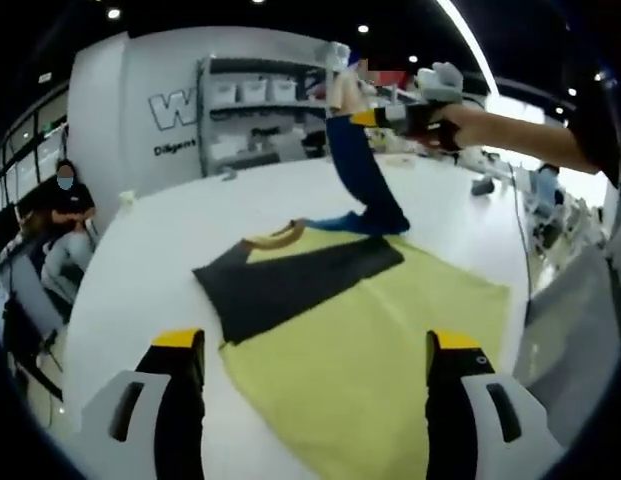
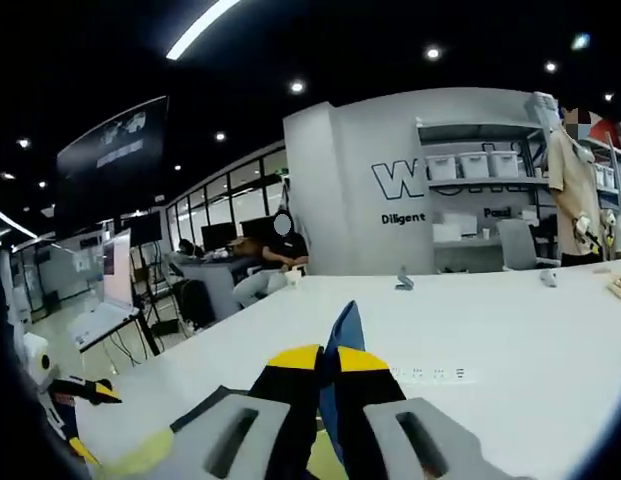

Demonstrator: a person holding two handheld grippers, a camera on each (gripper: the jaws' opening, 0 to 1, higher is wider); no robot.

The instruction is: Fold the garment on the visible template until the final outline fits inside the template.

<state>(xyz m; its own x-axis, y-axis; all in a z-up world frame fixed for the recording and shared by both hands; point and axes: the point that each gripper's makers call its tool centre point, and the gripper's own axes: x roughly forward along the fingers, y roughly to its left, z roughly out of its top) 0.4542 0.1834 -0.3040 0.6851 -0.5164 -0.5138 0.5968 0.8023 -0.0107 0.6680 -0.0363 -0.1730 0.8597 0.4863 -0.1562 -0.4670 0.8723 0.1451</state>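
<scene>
Left gripper view first: the left gripper (image 1: pixel 315 360) has its jaws spread wide with nothing between them, hovering over a yellow template sheet (image 1: pixel 390 350) laid flat on the white table (image 1: pixel 150 260). The garment (image 1: pixel 300 275) lies partly on that sheet, a dark grey body with a yellowish collar, and its blue sleeve (image 1: pixel 362 170) is pulled up off the table by the right gripper (image 1: pixel 390 117), held in a person's hand (image 1: pixel 460 125). Someone sits at the left edge in a dark top (image 1: pixel 62 200). Right gripper view: its jaws are pinched together on a blue strip of fabric, looks like that same sleeve (image 2: pixel 340 345), raised above the table (image 2: pixel 490 330), with shelving (image 2: pixel 480 200) behind.
</scene>
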